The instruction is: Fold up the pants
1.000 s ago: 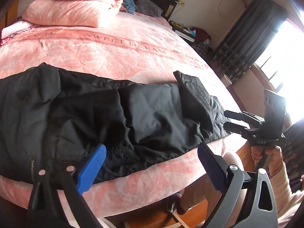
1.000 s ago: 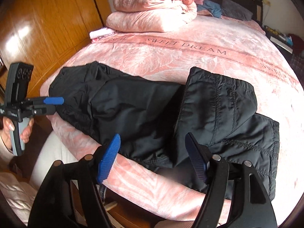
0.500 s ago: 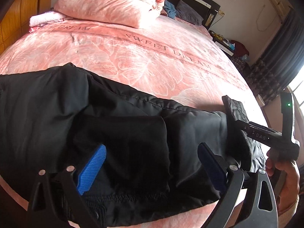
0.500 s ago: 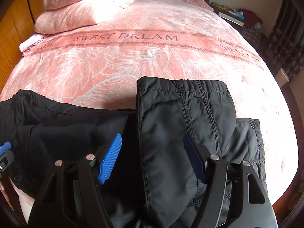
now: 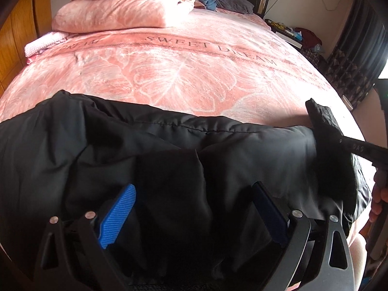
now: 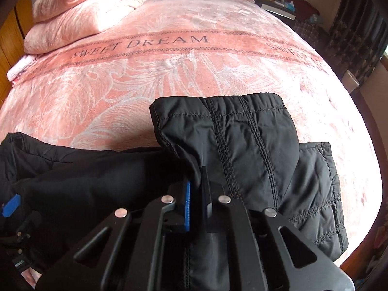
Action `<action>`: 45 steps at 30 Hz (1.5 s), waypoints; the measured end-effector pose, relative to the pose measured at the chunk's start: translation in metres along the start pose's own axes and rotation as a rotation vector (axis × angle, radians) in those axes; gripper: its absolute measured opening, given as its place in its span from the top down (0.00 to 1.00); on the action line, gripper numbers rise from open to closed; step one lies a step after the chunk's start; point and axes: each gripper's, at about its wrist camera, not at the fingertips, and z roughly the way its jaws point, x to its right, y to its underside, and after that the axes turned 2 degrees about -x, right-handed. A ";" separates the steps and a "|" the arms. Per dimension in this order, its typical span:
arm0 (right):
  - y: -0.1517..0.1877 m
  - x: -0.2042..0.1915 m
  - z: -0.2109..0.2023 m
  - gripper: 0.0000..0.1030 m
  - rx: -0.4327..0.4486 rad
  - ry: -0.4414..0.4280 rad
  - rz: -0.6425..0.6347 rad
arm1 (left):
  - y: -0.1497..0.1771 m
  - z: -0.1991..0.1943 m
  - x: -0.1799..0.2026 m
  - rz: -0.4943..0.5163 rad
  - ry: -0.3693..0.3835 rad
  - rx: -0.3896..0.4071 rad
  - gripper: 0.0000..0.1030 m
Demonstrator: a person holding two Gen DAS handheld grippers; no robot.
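Black padded pants lie across the near edge of a pink bed. In the left wrist view my left gripper is open, its blue pads on either side of a bunched fold of the pants. In the right wrist view my right gripper is shut on a fold of the quilted leg end, which is doubled over itself. The right gripper's body shows at the right of the left wrist view, against the raised leg end. The left gripper's blue pad shows at the left edge of the right wrist view.
The bed has a pink "SWEET DREAM" blanket. Folded pink quilts are stacked at the head. A wooden wardrobe stands on the left, and a nightstand and dark curtains on the right.
Both grippers moved forward onto the pants. The right gripper closed on the folded leg end. The left gripper stayed open, now over the bunched fabric.
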 end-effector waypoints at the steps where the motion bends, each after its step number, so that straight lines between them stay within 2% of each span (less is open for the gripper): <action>1: 0.001 0.007 -0.009 0.95 0.023 -0.026 0.032 | 0.001 0.000 0.001 0.004 -0.003 0.001 0.06; 4: 0.012 0.037 -0.041 0.95 0.106 -0.075 0.124 | 0.005 -0.001 0.002 -0.003 -0.005 0.007 0.06; 7: 0.035 0.077 -0.066 0.95 0.147 -0.095 0.235 | 0.007 -0.002 0.004 -0.002 -0.010 0.012 0.06; 11: 0.077 0.127 -0.075 0.92 0.126 -0.063 0.339 | 0.011 -0.003 0.006 -0.002 -0.018 0.015 0.06; 13: 0.097 0.144 -0.071 0.81 0.090 -0.043 0.356 | 0.013 -0.003 0.008 -0.007 -0.020 0.016 0.06; 16: 0.121 0.163 -0.060 0.73 0.040 -0.025 0.374 | 0.016 -0.005 0.012 -0.013 -0.017 0.016 0.06; 17: 0.127 0.169 -0.058 0.68 0.034 -0.039 0.391 | 0.017 -0.006 0.013 -0.013 -0.016 0.015 0.06; 19: 0.135 0.184 -0.055 0.51 0.038 -0.095 0.438 | 0.018 -0.008 0.017 -0.009 -0.015 0.012 0.06; 21: 0.138 0.198 -0.055 0.47 0.049 -0.120 0.491 | 0.021 -0.012 0.019 -0.009 -0.005 0.006 0.06; 22: 0.138 0.206 -0.055 0.40 0.058 -0.151 0.516 | 0.023 -0.014 0.020 -0.008 0.001 0.005 0.06; 23: 0.139 0.213 -0.055 0.39 0.069 -0.186 0.546 | 0.024 -0.016 0.020 -0.008 0.005 0.004 0.06; 25: 0.137 0.226 -0.055 0.40 0.083 -0.222 0.595 | 0.027 -0.018 0.019 -0.017 0.015 -0.005 0.06; 26: 0.134 0.229 -0.054 0.44 0.078 -0.218 0.607 | 0.028 -0.019 0.019 -0.024 0.021 -0.008 0.06; 28: 0.132 0.237 -0.050 0.72 0.062 -0.202 0.616 | 0.031 -0.021 0.019 -0.034 0.029 -0.013 0.06; 31: 0.133 0.241 -0.047 0.88 0.047 -0.203 0.599 | 0.033 -0.021 0.019 -0.035 0.028 -0.017 0.06; 35: 0.136 0.234 -0.053 0.90 0.009 -0.165 0.548 | 0.035 -0.020 0.017 -0.021 0.014 -0.024 0.06; 39: 0.145 0.226 -0.032 0.90 -0.071 -0.122 0.489 | 0.038 -0.017 0.009 -0.032 0.003 -0.031 0.06; 41: 0.146 0.224 -0.032 0.89 -0.066 -0.117 0.460 | 0.038 -0.017 0.004 -0.046 0.006 -0.031 0.06; 44: 0.142 0.221 -0.045 0.80 -0.052 -0.113 0.428 | 0.040 -0.019 -0.001 -0.057 0.013 -0.023 0.06; 45: 0.140 0.220 -0.051 0.73 -0.046 -0.096 0.421 | 0.040 -0.020 -0.002 -0.061 0.015 -0.023 0.06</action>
